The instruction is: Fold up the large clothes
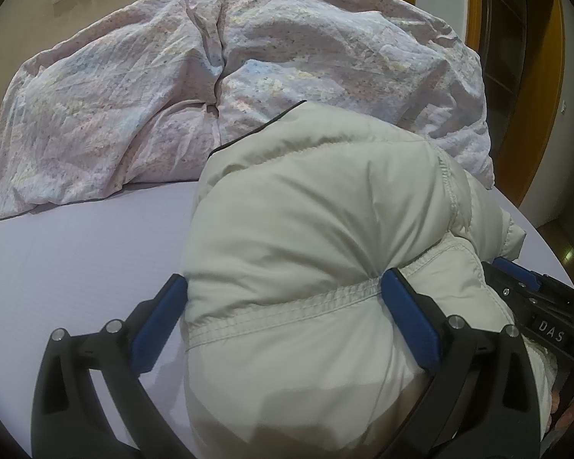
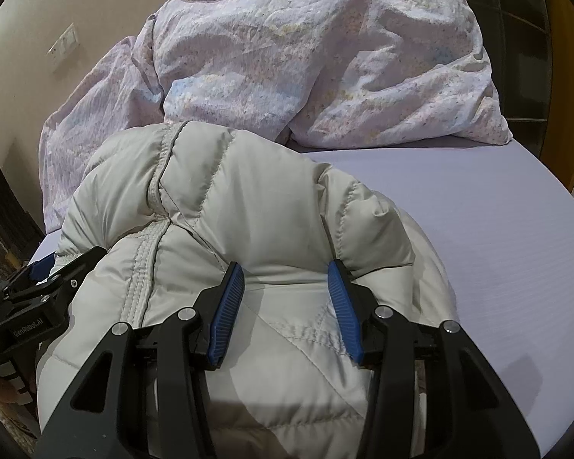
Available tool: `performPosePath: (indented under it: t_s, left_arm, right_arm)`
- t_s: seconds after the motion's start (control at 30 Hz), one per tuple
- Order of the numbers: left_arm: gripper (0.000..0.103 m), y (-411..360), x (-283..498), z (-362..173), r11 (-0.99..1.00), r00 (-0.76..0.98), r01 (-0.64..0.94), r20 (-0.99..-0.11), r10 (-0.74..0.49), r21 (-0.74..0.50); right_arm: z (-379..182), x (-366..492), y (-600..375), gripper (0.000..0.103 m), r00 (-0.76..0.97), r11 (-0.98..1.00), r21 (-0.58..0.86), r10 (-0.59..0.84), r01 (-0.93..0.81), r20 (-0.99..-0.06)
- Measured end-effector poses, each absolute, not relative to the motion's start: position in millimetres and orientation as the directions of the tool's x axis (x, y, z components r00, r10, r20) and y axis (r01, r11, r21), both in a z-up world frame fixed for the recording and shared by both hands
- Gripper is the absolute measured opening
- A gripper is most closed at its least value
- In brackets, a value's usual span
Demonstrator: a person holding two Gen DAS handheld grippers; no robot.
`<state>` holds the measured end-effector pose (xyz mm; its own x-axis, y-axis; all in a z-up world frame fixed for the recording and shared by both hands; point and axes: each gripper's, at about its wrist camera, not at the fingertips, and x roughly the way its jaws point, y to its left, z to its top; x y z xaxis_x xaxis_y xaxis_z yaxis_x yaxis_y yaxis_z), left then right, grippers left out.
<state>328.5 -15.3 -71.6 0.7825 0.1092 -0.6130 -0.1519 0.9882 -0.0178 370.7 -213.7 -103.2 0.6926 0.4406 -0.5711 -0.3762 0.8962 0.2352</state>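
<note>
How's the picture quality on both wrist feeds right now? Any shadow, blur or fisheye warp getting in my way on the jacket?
Left wrist view: sharp and evenly lit, strong fisheye bowing at the bed edge, a soft shadow across the jacket nearest the lens between the left gripper fingers. Right wrist view: also sharp, a darker shadow on the near jacket below the right gripper, corners vignetted black.
</note>
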Motion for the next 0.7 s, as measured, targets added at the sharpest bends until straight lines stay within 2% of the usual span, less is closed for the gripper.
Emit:
performPosePath:
  t_s: [0.17,0.37,0.7]
  left_arm:
    - [0.101,-18,330,-73,0.986,0.784,-0.165,-0.608,0.128,-0.005]
    - [0.101,-20,326,-63,0.985,0.778,-0.168,-0.61,0.15,0.028]
    - [0.101,-7,328,-17,0.983,0.803,-0.178,-0.571,0.172,0.046]
  right_arm:
    - [-105,372,-215,0.048,0.692,0.893,0.245,0.447,-0.376,-0.567]
    - [-89,371,-214,0.048,0.672,0.907,0.241,0.418,-0.345,-0.612]
    - [-65,375,-230,0.048,0.742,0.922,0.257,0.387,-0.291,-0.547]
